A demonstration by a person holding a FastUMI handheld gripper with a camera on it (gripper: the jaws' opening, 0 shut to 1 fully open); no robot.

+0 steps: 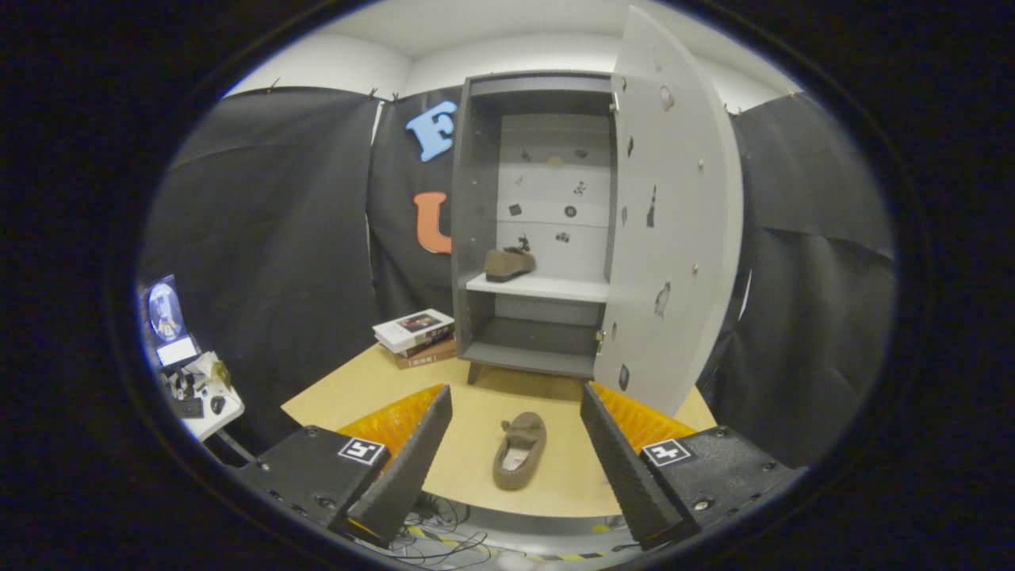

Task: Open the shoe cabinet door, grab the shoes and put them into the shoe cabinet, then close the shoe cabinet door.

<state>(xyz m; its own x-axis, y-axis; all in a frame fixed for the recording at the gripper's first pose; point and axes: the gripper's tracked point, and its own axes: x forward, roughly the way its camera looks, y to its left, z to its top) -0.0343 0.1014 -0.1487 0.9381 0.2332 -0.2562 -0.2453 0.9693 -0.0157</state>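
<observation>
A stack of books (416, 337) sits far left on the counter (349, 392), the open shoe cabinet (476, 238) behind it holding one shoe (508, 264). The claw (515, 444) hangs with fingers wide apart and empty; the second shoe (519, 450) lies between them, long axis running near-to-far (toe toward the cabinet). The cabinet door (674, 222) stands open, right.
</observation>
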